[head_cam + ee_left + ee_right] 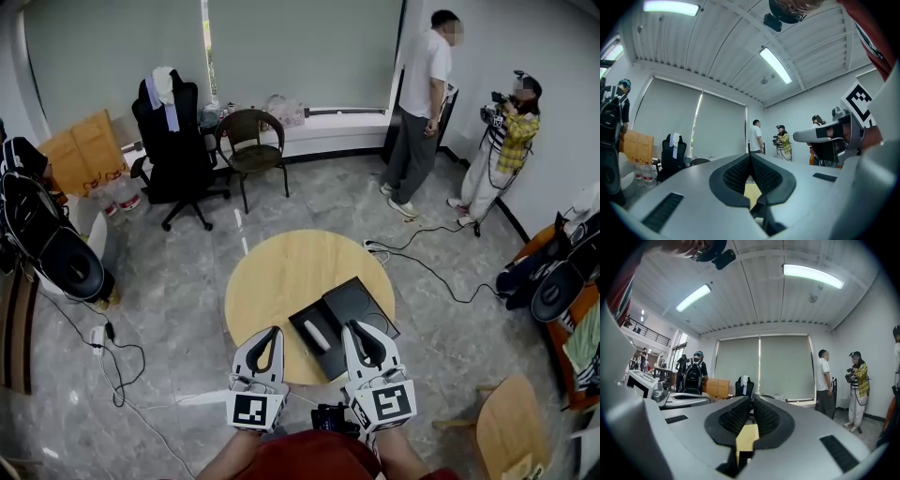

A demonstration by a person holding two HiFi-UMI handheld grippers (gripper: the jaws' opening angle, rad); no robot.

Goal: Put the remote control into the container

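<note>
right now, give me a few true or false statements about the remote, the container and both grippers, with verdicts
The remote control lies in the black container. True.
The container stands on the floor. False: it sits on the round wooden table.
The left gripper grips the remote control. False: its jaws are together with nothing between them.
The right gripper is shut and empty. True.

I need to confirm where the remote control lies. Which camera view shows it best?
The head view: the remote control is a pale bar lying in the black container on the round table. Both gripper views look level across the room and show only a sliver of tabletop, no remote.
</note>
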